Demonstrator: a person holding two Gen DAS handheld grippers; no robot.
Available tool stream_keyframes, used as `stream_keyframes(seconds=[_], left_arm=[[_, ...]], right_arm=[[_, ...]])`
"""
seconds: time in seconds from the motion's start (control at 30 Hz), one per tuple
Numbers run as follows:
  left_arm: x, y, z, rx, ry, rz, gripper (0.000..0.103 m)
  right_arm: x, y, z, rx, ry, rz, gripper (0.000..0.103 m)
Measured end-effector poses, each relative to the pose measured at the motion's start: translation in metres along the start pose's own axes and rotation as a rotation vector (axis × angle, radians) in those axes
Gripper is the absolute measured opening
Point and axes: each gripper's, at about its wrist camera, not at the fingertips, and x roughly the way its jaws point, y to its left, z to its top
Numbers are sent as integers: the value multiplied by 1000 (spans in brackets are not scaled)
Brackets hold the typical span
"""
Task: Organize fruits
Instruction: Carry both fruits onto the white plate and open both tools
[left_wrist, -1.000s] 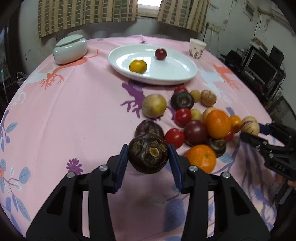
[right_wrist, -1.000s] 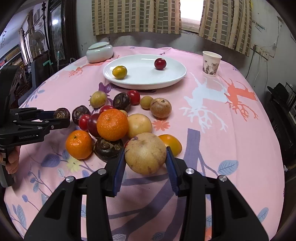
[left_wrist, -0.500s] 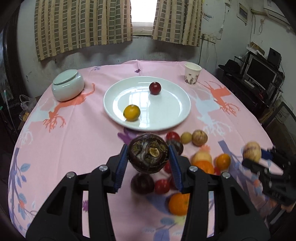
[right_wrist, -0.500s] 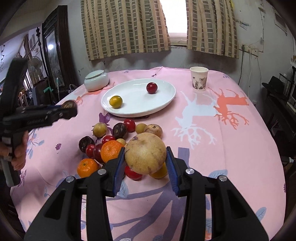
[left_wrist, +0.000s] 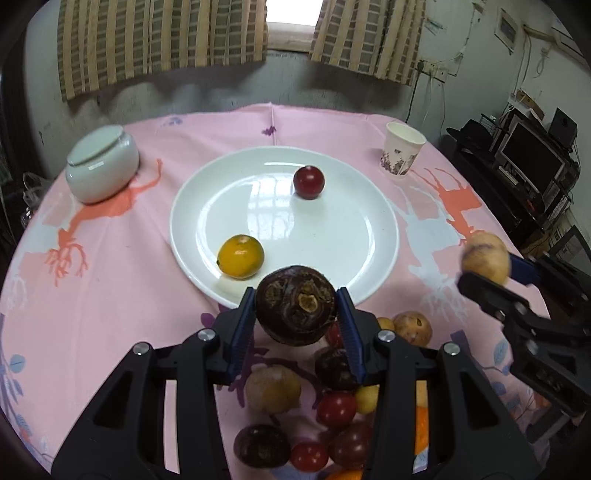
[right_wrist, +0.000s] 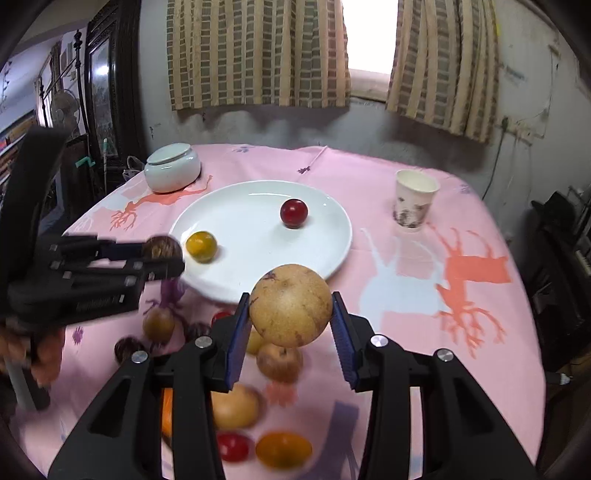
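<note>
Both grippers are raised above the pink tablecloth (left_wrist: 122, 295), each clamped on a fruit. Left gripper (left_wrist: 295, 314): its blue pads (left_wrist: 242, 332) press the sides of a dark purple mangosteen (left_wrist: 295, 304), held over the near edge of the white plate (left_wrist: 369, 251). Right gripper (right_wrist: 291, 317): its jaws are closed on a tan, speckled round fruit (right_wrist: 291, 304), also held above the near rim of the plate; in the left wrist view this same gripper shows at the right edge, somewhat blurred.

On the plate lie a yellow-orange citrus (left_wrist: 241, 256) near its left front and a dark red plum (left_wrist: 308, 181) toward its far side, well apart from each other. A white lidded jar (left_wrist: 101, 168) stands at the far left of the cloth, a paper cup (left_wrist: 402, 153) at the far right.

Nearer than the plate, the remaining pile of fruit (left_wrist: 332, 406) sits on the cloth beneath the grippers: dark purple ones, small red ones, pale brownish ones and oranges, partly hidden by the gripper arms. A hand (right_wrist: 44, 354) grips the left tool's handle at the left edge of the right wrist view.
</note>
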Motion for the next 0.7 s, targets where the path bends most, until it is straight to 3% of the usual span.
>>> stream_keyframes(seconds=[0.17,0.27,0.37,0.47,0.53,0.6,0.7], left_arm=[[27,9,5,-18,30,21,44],[39,13,6,-29,55,17,44],[47,12,5,-11,36,70,44],[58,13,7,-18,58,77,45],[58,17,10,-38,31,88,49],[49,21,13,-43,-11,144,67],[27,28,15,-69,-54,138,69]], right_arm=[[56,-2,20,-16,70,4,42],[76,3,26,-45,104,-4,43],[91,7,28,-53,152,-3,43],[103,10,28,-54,184,-12,44],[102,12,27,-46,173,-38,46],[96,10,28,-33,158,-41,46],[82,9,27,-25,138,-29,46]])
